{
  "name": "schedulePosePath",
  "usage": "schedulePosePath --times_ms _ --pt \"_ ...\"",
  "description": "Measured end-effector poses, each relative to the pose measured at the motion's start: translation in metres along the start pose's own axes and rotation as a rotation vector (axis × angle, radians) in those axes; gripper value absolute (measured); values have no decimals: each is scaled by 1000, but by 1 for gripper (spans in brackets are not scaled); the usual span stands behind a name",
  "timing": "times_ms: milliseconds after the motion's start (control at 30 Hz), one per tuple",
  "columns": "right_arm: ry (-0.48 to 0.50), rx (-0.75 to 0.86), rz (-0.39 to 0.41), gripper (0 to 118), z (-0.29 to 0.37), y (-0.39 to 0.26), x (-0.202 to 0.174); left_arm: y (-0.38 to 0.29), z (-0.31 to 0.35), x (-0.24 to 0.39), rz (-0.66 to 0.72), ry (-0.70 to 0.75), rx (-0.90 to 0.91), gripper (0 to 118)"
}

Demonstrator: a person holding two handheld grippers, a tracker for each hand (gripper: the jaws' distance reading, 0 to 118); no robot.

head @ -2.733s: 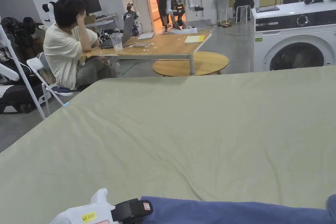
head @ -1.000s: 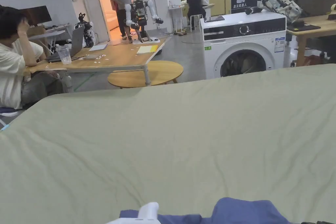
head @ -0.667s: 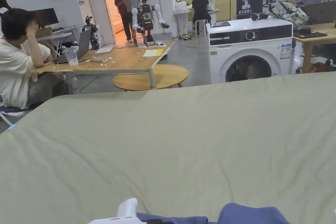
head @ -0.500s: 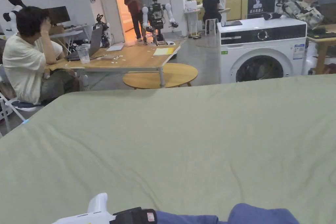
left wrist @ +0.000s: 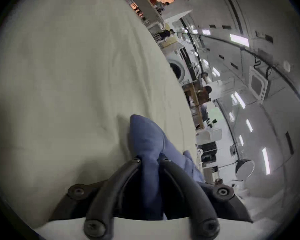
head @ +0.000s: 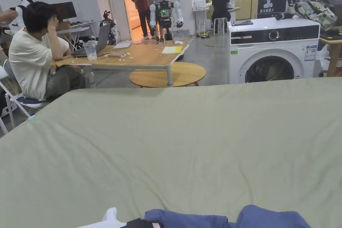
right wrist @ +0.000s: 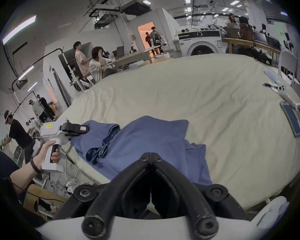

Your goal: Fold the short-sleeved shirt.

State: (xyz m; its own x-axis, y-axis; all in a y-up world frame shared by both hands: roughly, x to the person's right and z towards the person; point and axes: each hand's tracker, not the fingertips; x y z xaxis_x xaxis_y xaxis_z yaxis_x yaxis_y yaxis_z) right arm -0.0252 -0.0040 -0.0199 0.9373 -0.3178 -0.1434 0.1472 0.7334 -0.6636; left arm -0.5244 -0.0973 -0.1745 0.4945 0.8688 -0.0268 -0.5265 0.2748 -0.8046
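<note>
The blue short-sleeved shirt (right wrist: pixel 145 139) lies crumpled on the near edge of the green-sheeted bed (head: pixel 173 145), partly hanging over it. In the head view its top (head: pixel 227 220) peeks in at the bottom. My left gripper (left wrist: pixel 151 160) is shut on a bunched corner of the shirt (left wrist: pixel 145 139). The right gripper view shows that left gripper (right wrist: pixel 86 129) at the shirt's left corner, held by a hand. My right gripper (right wrist: pixel 151 154) hovers at the shirt's near edge with its jaws shut tip to tip. I see no cloth between them.
Phones (right wrist: pixel 291 120) and a white controller (right wrist: pixel 282 91) lie on the bed's right side. Beyond the far edge stand a washing machine (head: pixel 274 51), a wooden table (head: pixel 133 58) and a seated person (head: pixel 33 55). Cables (right wrist: pixel 68 183) hang below the near left edge.
The head camera has swung about, shifting the room. The shirt edge, stretched flat earlier, now shows two humps at the bottom. The left gripper stays on its left end.
</note>
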Motion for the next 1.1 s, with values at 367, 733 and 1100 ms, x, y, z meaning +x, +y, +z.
schedulePosePath --times_ms 367,733,1100 --pt "-17 86 -45 0 -1 12 9 16 79 151 -476 73 147 5" --pt "-72 98 28 0 30 -2 14 -120 -135 198 -715 230 -277 5" --pt "-99 88 -86 0 44 -15 52 -94 -98 203 -629 45 -106 0"
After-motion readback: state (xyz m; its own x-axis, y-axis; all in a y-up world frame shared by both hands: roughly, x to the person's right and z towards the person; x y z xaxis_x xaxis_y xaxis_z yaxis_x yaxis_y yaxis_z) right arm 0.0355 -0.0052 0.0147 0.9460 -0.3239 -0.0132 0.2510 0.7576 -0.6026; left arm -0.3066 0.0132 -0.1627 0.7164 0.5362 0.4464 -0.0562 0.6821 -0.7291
